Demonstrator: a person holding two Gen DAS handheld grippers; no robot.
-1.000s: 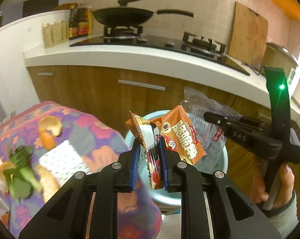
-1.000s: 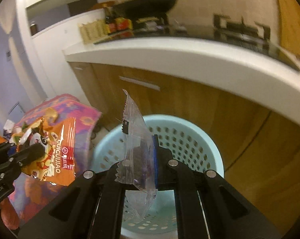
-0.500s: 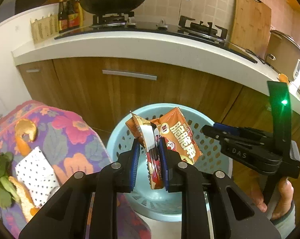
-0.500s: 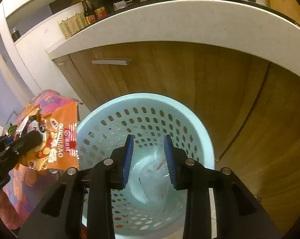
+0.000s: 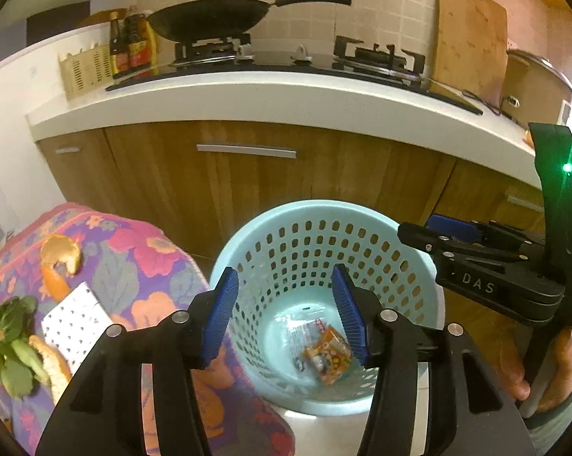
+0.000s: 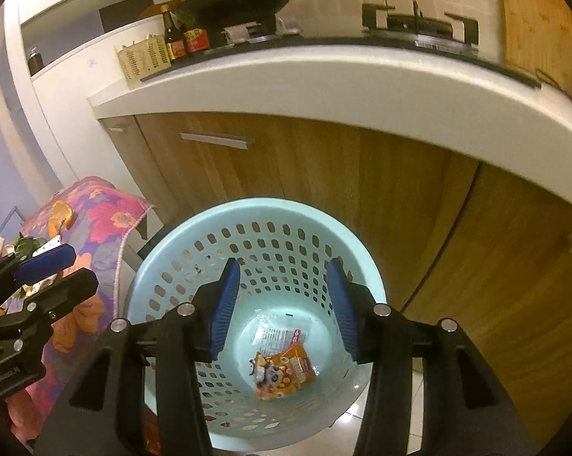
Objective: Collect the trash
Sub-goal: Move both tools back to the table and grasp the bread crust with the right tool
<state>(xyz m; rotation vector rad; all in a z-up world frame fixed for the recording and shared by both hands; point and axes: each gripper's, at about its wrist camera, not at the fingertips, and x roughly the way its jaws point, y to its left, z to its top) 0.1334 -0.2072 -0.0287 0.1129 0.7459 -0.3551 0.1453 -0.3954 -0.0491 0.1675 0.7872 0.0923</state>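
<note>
A pale blue perforated basket [image 5: 411, 277] [image 6: 164, 266] stands on the floor by the wooden cabinets. At its bottom lie an orange snack packet [image 5: 329, 357] [image 6: 286, 374] and a clear plastic wrapper [image 5: 299, 326] [image 6: 276, 332]. My left gripper [image 5: 286, 315] hovers over the basket's left rim, its jaws opening with nothing between them. Above the basket, my right gripper [image 6: 284, 307] has jaws opening and empty too. It also shows at the right of the left wrist view as the right gripper [image 5: 430, 228], held by a hand [image 5: 552, 372].
A floral cloth table [image 5: 134, 266] left of the basket carries orange peels [image 5: 59, 258], green leaves [image 5: 12, 345] and a dotted white paper [image 5: 77, 323]. Behind, a white counter [image 5: 286, 95] bears a stove with a black pan [image 5: 210, 19].
Both grippers let go: the clear wrapper dropped into the basket first, then the orange packet. Both pairs of jaws have spread apart, and both hands have edged forward and down over the basket.
</note>
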